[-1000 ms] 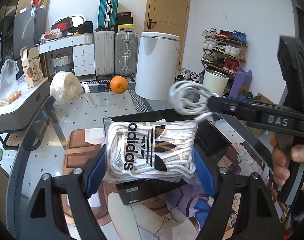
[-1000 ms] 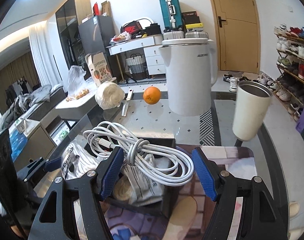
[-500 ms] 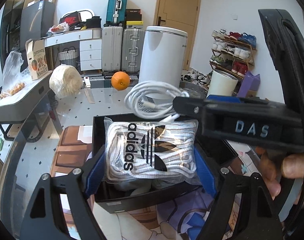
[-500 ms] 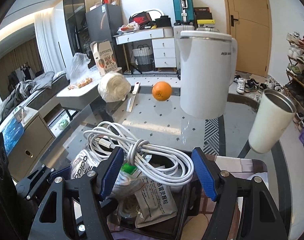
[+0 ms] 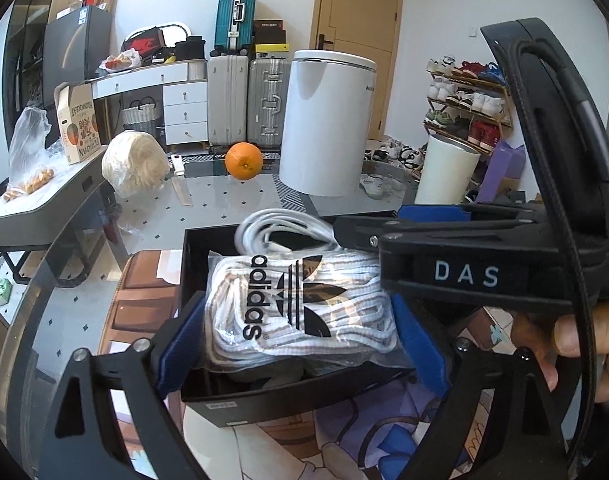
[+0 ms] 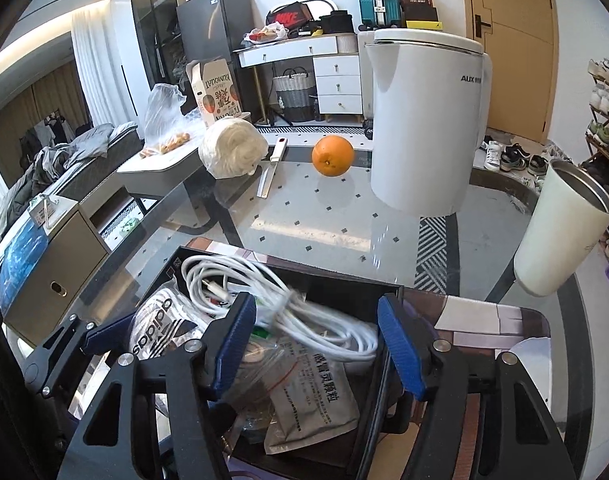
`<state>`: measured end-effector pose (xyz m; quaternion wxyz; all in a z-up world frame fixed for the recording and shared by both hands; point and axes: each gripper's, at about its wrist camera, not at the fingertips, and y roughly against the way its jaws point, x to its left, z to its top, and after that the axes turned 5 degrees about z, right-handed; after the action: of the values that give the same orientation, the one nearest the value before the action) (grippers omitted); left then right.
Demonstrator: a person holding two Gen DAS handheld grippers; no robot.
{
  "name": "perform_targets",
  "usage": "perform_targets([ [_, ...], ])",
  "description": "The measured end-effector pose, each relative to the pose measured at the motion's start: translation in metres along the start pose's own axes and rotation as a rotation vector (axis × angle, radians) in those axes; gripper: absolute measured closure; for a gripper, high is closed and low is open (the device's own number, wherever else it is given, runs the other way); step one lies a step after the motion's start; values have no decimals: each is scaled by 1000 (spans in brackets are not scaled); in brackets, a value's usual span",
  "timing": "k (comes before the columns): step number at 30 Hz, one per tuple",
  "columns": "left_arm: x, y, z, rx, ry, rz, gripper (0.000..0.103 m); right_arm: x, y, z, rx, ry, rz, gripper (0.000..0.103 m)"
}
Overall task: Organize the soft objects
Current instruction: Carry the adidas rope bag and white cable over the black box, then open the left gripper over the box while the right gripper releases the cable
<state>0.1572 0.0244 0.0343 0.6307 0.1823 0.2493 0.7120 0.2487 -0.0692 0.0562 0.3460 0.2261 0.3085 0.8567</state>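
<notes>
Glass table (image 6: 336,224) scene: left gripper (image 5: 300,320) clamps the adidas laces bag (image 5: 300,304) over the black box (image 5: 192,264), right gripper (image 6: 316,344) spread apart around the white cable (image 6: 304,316) inside, orange (image 6: 332,156) beyond.

Ahead of the jaws, the glass surface (image 6: 336,228) carries a black box (image 5: 240,400), an orange (image 6: 332,156), a white kettle (image 6: 424,128), a cream tumbler (image 6: 560,232) and a knife (image 6: 270,172).

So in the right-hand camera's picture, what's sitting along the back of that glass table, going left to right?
Wrapped pale bundle → white knife → orange → white kettle → cream tumbler.
</notes>
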Motion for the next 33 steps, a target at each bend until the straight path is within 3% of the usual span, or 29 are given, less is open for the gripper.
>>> perform_targets([
  [6,3,8,1,5,1,-21,9,-1,12,2,-16,8,4,35],
  [12,10,20,-2,-13,-4,1,5,-10,29,-3,-41,-7,-11,34],
  [15,17,24,-5,-19,14,15,4,-14,35,-8,-47,-19,-14,28],
  [21,19,5,-3,18,17,25,4,-20,45,-20,-55,-43,-19,27],
  [33,20,20,-10,1,24,21,4,-18,60,-48,-71,-24,-19,12],
])
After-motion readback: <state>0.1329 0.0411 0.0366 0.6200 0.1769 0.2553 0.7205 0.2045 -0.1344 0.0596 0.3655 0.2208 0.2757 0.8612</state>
